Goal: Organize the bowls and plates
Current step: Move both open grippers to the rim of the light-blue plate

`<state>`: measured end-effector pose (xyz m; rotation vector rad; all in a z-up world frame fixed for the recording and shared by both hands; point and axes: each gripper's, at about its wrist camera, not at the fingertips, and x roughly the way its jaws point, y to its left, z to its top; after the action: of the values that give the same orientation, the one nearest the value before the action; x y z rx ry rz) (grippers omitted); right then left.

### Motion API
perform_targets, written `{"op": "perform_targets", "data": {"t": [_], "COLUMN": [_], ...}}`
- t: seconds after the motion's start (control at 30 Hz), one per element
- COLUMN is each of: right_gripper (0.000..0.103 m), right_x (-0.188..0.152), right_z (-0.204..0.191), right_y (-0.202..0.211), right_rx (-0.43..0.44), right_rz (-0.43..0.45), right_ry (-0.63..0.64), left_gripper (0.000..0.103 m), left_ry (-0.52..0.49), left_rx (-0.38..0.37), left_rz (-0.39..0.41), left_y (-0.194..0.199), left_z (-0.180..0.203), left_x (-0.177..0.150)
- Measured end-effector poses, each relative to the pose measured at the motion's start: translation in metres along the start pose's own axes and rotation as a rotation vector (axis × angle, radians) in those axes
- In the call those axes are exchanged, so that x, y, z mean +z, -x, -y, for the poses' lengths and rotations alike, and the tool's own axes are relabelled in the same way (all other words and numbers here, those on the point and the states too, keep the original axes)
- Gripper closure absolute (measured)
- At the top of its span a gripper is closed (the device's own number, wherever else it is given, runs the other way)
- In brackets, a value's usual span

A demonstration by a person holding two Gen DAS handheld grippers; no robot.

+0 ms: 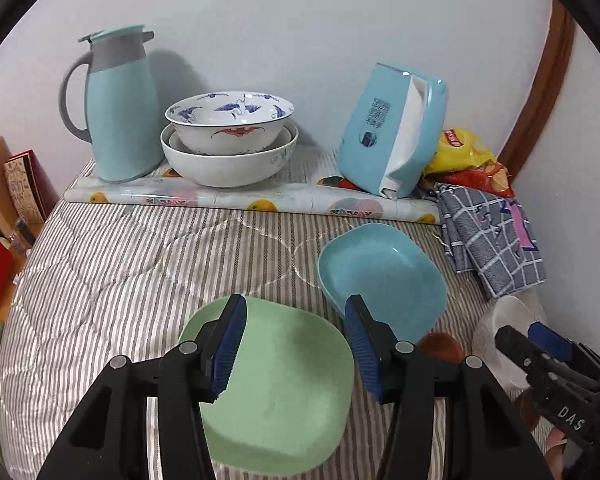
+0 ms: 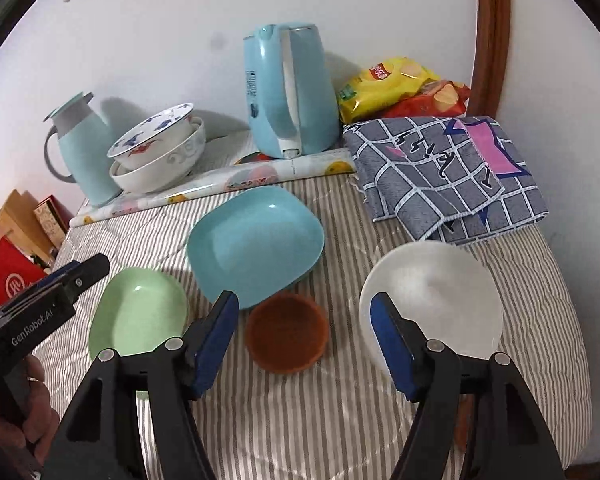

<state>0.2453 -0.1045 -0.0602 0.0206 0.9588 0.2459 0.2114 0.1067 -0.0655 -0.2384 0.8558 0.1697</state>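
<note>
Our left gripper (image 1: 295, 344) hangs with jaws apart and empty over the green plate (image 1: 283, 392); our right gripper (image 2: 304, 344), spread wide and holding nothing, hovers above the brown bowl (image 2: 287, 330), beside the white plate (image 2: 432, 300). Beyond lies the blue plate (image 2: 255, 242) on the striped quilt (image 2: 300, 420); farthest, stacked porcelain bowls (image 1: 227, 140) stand by the wall.

In the left wrist view, the left gripper's fingers (image 1: 227, 344) are covering part of the green plate (image 1: 283, 392), and the brown bowl (image 1: 440, 346) is peeking out behind one. The right gripper (image 1: 540, 344) is hiding much of the white plate (image 1: 496, 328).
</note>
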Motion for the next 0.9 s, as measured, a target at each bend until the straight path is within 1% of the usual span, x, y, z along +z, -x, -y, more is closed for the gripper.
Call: {"op": "perform_targets", "data": {"t": [0.13, 0.27, 0.4, 0.57, 0.7, 0.77, 0.83, 0.9], "right_gripper": [0.035, 0.035, 0.035, 0.043, 0.046, 0.053, 0.057, 0.058], "right_x": [0.011, 0.023, 0.032, 0.039, 0.043, 0.045, 0.046, 0.048], "right_z": [-0.001, -0.001, 0.002, 0.006, 0.005, 0.005, 0.004, 0.002], "right_y": [-0.014, -0.026, -0.041, -0.06, -0.077, -0.085, -0.092, -0.1], "right_rx": [0.007, 0.001, -0.007, -0.01, -0.013, -0.011, -0.009, -0.019], "right_rz": [-0.013, -0.004, -0.011, -0.026, -0.047, -0.06, -0.074, -0.083], "right_ry": [0.001, 0.012, 0.008, 0.01, 0.018, 0.021, 0.024, 0.03], "left_gripper": [0.054, 0.054, 0.054, 0.054, 0.054, 0.054, 0.054, 0.054], "left_ry": [0.007, 0.005, 0.001, -0.013, -0.019, -0.014, -0.01, -0.008], "left_rx": [0.011, 0.021, 0.012, 0.006, -0.005, -0.008, -0.007, -0.012], "left_rz": [-0.019, -0.03, -0.046, -0.06, -0.079, -0.089, -0.104, -0.116], "left_y": [-0.017, -0.031, -0.046, -0.064, -0.08, -0.087, -0.094, -0.101], "left_z": [0.0, 0.0, 0.005, 0.013, 0.017, 0.018, 0.019, 0.019], "left_x": [0.007, 0.013, 0.02, 0.028, 0.031, 0.031, 0.031, 0.031]}}
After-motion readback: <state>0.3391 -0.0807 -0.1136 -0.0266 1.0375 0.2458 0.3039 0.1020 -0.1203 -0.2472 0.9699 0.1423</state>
